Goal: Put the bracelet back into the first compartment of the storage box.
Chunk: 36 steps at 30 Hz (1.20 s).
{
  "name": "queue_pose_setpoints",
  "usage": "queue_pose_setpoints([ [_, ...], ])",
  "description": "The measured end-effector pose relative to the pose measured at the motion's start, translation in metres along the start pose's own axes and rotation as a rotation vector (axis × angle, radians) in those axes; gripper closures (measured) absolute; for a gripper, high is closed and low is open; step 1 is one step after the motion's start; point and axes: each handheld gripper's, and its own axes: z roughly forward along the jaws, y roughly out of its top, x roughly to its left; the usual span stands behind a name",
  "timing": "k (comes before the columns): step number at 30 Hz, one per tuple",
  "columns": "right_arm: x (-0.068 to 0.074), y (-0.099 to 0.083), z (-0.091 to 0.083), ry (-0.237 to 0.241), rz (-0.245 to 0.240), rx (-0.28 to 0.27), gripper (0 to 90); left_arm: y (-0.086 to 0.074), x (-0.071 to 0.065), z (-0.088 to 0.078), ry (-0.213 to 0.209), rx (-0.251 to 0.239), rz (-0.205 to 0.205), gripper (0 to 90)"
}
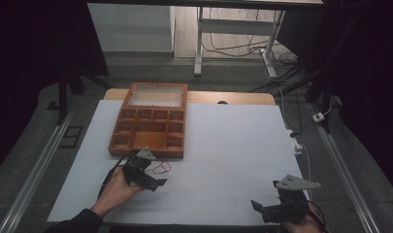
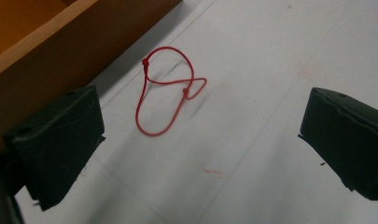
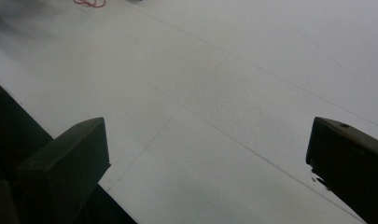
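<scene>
Jaws spread, the left gripper hovers over a thin red knotted string loop lying on the white surface just near of the compartmented wooden box; a clean pinch likely needs centring first, while the right gripper idles near-right, equally spread.

The right gripper view cuts the red string at its top edge beside a dark blur, and the high view's bottom edge crops the right hand.
</scene>
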Motion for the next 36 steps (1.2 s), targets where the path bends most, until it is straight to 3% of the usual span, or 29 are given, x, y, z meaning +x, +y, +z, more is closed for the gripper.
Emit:
queue_pose_setpoints([
  [9, 0.0, 0.0, 0.0, 0.001, -0.002, 0.001, 0.0, 0.009, 0.006, 0.023, -0.014, 0.055, 0.03, 0.2],
  [13, 0.0, 0.0, 0.0, 0.001, -0.003, 0.002, 0.0, 0.013, 0.007, 0.029, 0.006, 0.072, 0.056, 3.8],
  [15, 0.0, 0.0, 0.0, 0.001, -0.003, 0.002, 0.0, 0.014, 0.008, 0.03, 0.026, 0.082, 0.065, 13.9],
  [16, 0.0, 0.0, 0.0, 0.001, -0.003, 0.002, 0.0, 0.014, 0.008, 0.031, 0.032, 0.085, 0.063, 13.9],
  [22, 0.001, 0.0, 0.0, 0.003, -0.003, 0.002, 0.0, 0.016, 0.011, 0.032, 0.047, 0.106, 0.06, 46.6],
  [23, 0.001, 0.0, 0.0, 0.003, -0.003, 0.002, 0.0, 0.016, 0.012, 0.031, 0.045, 0.106, 0.056, 46.6],
  [31, 0.001, 0.0, 0.001, 0.002, -0.006, 0.004, 0.0, 0.017, 0.011, 0.029, 0.027, 0.119, 0.081, 84.8],
  [36, 0.001, 0.0, 0.001, 0.003, -0.009, 0.005, 0.0, 0.017, 0.013, 0.028, 0.006, 0.121, 0.061, 87.2],
])
